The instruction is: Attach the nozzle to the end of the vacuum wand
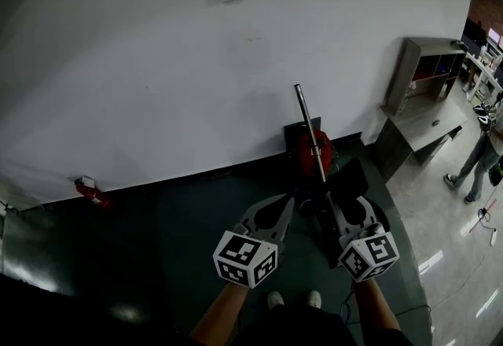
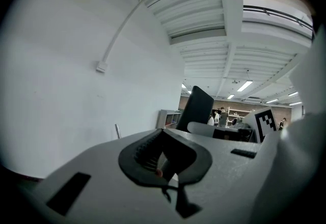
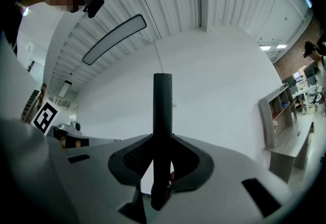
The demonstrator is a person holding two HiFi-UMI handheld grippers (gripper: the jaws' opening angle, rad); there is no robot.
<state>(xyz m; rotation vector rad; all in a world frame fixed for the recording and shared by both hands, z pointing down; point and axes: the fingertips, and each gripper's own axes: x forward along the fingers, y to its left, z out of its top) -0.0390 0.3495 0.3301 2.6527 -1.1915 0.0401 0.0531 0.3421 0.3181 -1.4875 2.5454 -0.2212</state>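
Just short of the vacuum wand [image 1: 309, 128], the fingers of your right gripper [image 3: 162, 169] clamp the black nozzle [image 3: 162, 111], while your left gripper [image 2: 164, 164] is closed tight and empty.

Open-plan office; grey shelf unit [image 1: 428, 69]; desks [image 1: 481, 73] beyond; ceiling strip lights [image 2: 245, 85].

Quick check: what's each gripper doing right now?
Left gripper: closed, nothing in it.
Right gripper: closed on the black nozzle, which sticks up between its jaws.

Black on grey
A black nozzle [image 3: 162, 116] is showing between the right gripper's [image 3: 163, 164] grey jaws, a silver wand [image 1: 309, 128] ahead.
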